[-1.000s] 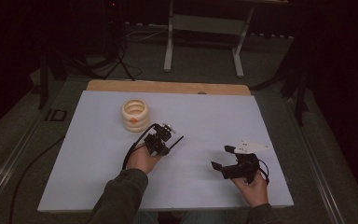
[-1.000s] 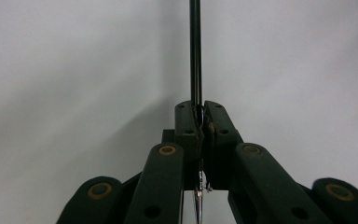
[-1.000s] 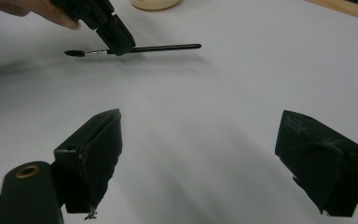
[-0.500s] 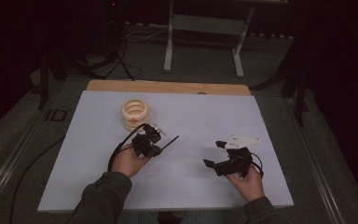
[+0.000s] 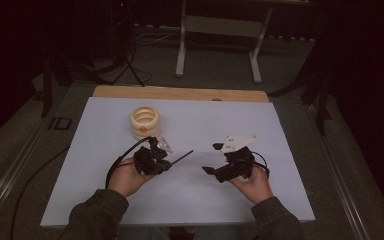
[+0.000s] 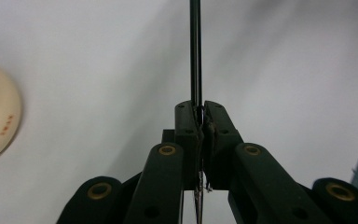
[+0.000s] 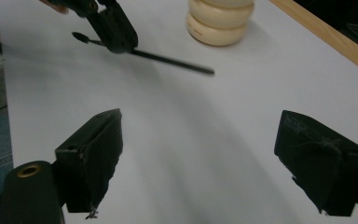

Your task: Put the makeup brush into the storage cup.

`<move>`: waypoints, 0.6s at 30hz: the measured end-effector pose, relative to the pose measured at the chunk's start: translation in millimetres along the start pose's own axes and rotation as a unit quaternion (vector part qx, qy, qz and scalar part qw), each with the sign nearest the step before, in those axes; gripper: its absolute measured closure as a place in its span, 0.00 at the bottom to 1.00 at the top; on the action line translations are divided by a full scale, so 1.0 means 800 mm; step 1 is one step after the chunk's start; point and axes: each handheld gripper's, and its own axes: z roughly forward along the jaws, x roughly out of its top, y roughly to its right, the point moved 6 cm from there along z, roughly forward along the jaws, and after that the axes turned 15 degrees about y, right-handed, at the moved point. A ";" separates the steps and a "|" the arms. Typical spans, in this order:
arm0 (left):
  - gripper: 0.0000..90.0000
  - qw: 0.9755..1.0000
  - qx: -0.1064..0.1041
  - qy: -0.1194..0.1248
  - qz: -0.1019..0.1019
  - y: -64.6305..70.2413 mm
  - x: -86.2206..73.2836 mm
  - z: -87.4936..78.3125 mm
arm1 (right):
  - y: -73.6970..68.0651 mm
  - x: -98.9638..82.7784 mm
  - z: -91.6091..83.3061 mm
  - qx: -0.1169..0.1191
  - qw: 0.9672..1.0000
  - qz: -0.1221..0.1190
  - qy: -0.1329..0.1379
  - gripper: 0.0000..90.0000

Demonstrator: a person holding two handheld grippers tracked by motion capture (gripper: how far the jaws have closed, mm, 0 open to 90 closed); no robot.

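Both hands had drawn nearer; the left gripper (image 5: 166, 160) clenched a thin black rod (image 5: 181, 157) above the surface (image 5: 280, 150), right gripper (image 5: 215, 159) released, tape rolls (image 5: 145, 121) far-left, so handover seemed likely.

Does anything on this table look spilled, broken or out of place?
Nothing stands out. The cream ring stack sits upright on the white table, the left tongs hold a thin black rod cleanly, and the right tongs are open, holding nothing.
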 end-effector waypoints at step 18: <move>0.96 0.991 -0.081 0.005 0.106 0.043 -0.009 0.001 | -0.040 -0.003 0.051 0.132 0.986 -0.062 -0.075 0.41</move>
